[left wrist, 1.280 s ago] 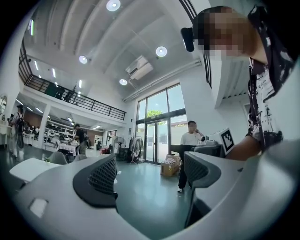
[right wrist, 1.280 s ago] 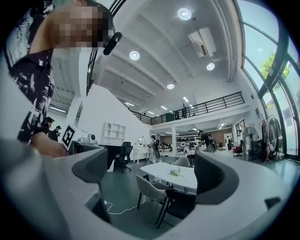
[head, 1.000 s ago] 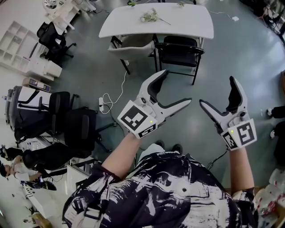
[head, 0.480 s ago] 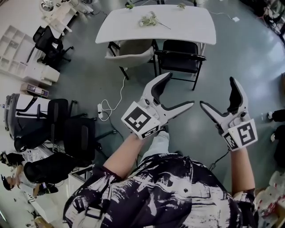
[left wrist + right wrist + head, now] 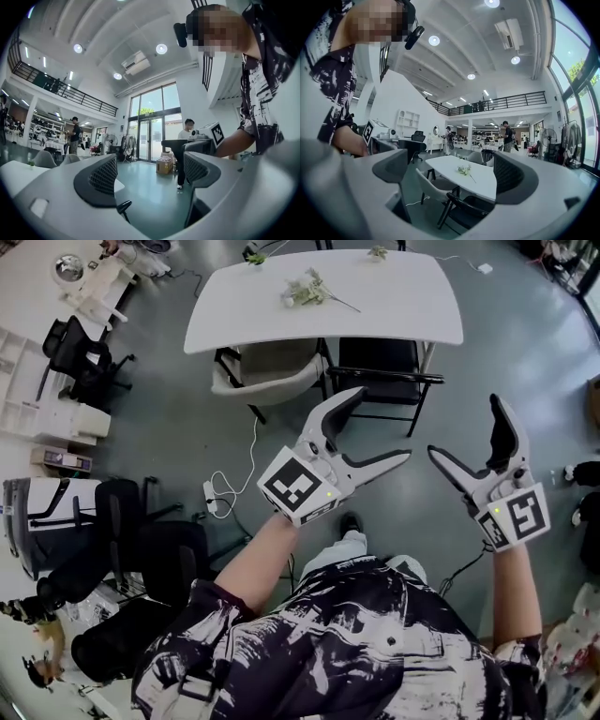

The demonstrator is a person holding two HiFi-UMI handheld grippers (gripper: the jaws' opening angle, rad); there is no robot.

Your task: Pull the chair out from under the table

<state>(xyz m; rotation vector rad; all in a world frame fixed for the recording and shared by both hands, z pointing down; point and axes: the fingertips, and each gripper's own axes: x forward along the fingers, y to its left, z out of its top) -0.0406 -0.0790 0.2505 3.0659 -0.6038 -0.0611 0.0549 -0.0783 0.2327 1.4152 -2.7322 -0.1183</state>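
Observation:
A white table [image 5: 403,306] stands ahead of me with two chairs tucked under its near side. The black chair [image 5: 384,367] is on the right, the beige chair [image 5: 267,371] on the left. Both also show in the right gripper view: black chair [image 5: 471,208], beige chair [image 5: 429,185], table [image 5: 450,168]. My left gripper [image 5: 380,432] is held open in the air, well short of the chairs. My right gripper [image 5: 469,427] is open too, to the right of the black chair. Neither holds anything.
A flower sprig [image 5: 305,292] lies on the table. A white cable and power strip [image 5: 220,493] lie on the floor left of me. Black office chairs [image 5: 141,521] and white shelving [image 5: 37,381] stand at the left. People stand far off in the hall [image 5: 185,150].
The table and chairs have shifted lower and grown in the head view as I come closer. Both grippers stay open and have barely moved.

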